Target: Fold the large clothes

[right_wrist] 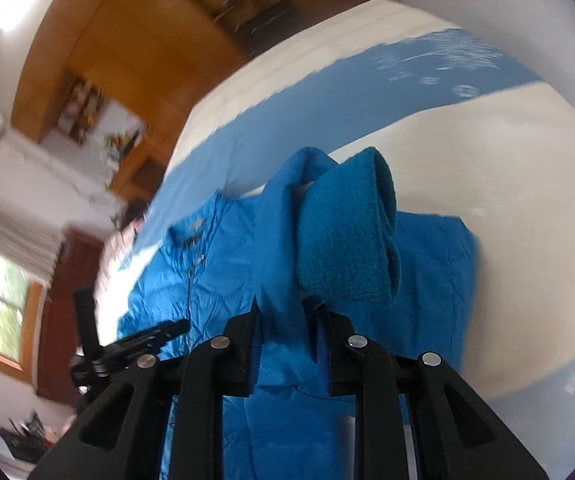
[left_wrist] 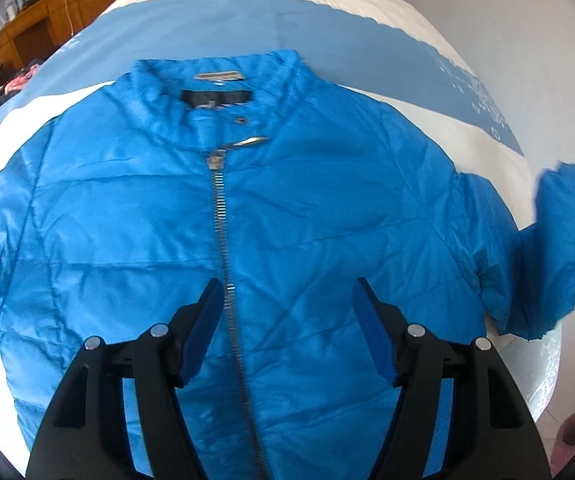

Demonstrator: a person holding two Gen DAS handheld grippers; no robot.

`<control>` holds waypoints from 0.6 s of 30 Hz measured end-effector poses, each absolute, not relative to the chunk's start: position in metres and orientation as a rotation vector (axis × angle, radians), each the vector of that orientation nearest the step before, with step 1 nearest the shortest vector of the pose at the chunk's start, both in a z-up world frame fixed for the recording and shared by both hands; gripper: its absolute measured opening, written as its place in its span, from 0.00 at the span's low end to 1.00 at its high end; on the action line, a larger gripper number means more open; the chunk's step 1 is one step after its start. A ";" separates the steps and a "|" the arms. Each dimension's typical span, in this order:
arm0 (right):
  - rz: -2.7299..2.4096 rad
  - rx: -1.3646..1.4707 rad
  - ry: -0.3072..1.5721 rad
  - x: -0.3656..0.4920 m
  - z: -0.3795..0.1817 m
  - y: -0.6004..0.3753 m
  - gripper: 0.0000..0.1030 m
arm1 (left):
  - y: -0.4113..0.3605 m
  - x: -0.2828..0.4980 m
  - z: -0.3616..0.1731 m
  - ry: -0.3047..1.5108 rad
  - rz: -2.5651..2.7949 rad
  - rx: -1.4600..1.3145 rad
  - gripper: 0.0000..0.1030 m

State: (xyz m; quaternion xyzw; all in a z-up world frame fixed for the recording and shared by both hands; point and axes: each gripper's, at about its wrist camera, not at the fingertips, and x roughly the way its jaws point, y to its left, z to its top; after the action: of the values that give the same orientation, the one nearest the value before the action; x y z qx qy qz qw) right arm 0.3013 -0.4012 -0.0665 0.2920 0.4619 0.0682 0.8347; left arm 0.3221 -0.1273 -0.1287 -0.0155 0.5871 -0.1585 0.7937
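Your right hand-held gripper pinches the jacket's sleeve just behind its knit cuff. Your left hand-held gripper hangs wide and empty over the zipper. The blue jacket looks puffy, light and slippery, so grab seams or cuffs. It lies flat on the bed. Past the bed stand wooden cupboards.

One blue jacket, one zipper, one bed, two tools: left, right.
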 end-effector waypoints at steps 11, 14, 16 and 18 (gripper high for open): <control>0.390 0.487 1.123 0.345 -0.101 -0.313 0.33 | -0.090 0.326 -0.123 1.267 -0.352 -0.155 0.70; 0.454 0.486 1.098 0.332 -0.092 -0.313 0.37 | -0.089 0.328 -0.125 1.285 -0.393 -0.232 0.72; 0.407 0.453 1.090 0.322 -0.086 -0.323 0.38 | -0.094 0.329 -0.129 1.299 -0.404 -0.246 0.73; 0.353 0.460 1.090 0.310 -0.085 -0.341 0.38 | -0.101 0.332 -0.136 1.313 -0.398 -0.238 0.73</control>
State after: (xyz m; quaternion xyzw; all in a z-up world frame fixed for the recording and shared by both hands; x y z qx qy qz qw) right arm 0.3097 -0.3413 -0.0852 0.2156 0.5109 0.1656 0.8155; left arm 0.3316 -0.1008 -0.1358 -0.1095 0.6049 -0.1833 0.7672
